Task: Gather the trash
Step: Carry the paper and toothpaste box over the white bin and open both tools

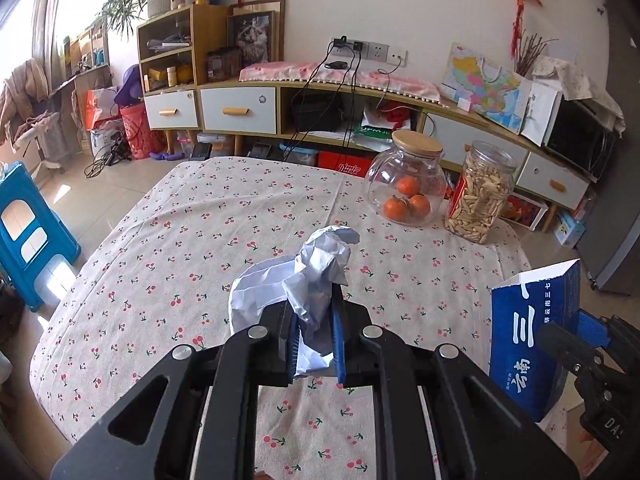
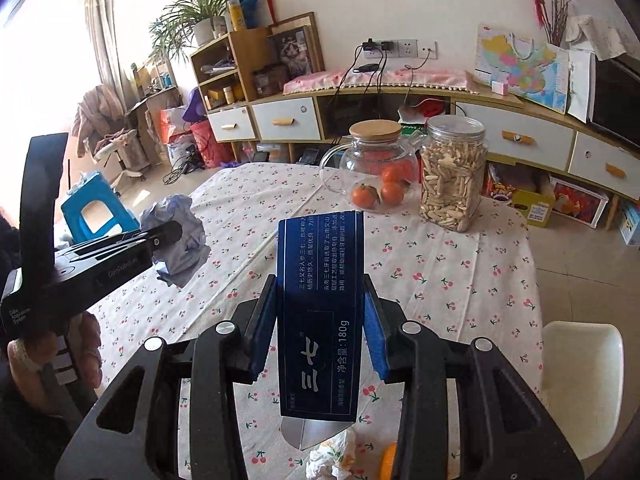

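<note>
Step in hand, as I judge it: carrying collected trash; both items are lifted above the cherry-print tablecloth (image 1: 168, 240). My left gripper (image 1: 316, 344) is clamped narrow on a crumpled white paper wad (image 1: 304, 280). My right gripper (image 2: 320, 332) is closed to box width on a dark blue cardboard carton (image 2: 320, 304), held upright. No bin is visible; the next move calls for finding one. More scraps (image 2: 336, 456) lie below the carton.

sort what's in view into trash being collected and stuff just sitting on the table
Trash for the job:
- crumpled paper, clamped in left gripper
- blue box, clamped in right gripper
- crumpled tissue at table's near edge

Just sitting there:
- glass jar of oranges
- snack jar
</note>
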### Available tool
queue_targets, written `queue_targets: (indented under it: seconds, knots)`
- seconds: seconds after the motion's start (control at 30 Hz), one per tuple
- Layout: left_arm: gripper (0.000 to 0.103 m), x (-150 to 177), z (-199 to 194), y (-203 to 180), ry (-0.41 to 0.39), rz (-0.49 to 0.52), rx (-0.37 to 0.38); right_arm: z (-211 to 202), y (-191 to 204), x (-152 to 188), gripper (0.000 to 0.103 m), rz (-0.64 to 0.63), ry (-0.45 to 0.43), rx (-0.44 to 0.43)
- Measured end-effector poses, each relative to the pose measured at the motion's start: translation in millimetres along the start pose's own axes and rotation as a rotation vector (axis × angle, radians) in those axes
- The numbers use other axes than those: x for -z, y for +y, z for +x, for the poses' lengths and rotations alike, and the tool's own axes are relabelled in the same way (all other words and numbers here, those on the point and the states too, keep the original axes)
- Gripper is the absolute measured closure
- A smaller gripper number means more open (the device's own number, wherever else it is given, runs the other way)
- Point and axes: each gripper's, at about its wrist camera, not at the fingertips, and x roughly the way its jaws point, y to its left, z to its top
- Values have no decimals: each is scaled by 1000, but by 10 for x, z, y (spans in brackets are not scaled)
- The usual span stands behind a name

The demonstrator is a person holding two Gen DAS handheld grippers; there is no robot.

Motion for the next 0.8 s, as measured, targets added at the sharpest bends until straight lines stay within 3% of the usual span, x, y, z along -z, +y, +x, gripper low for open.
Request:
queue_targets:
  seconds: [0.33, 0.8]
  knots:
    - [90, 41, -112, -284, -68, 16, 23, -185, -394, -7, 65, 103, -94, 118]
    - [90, 127, -170, -933, -79, 114, 104, -607, -976, 59, 65, 200, -167, 241]
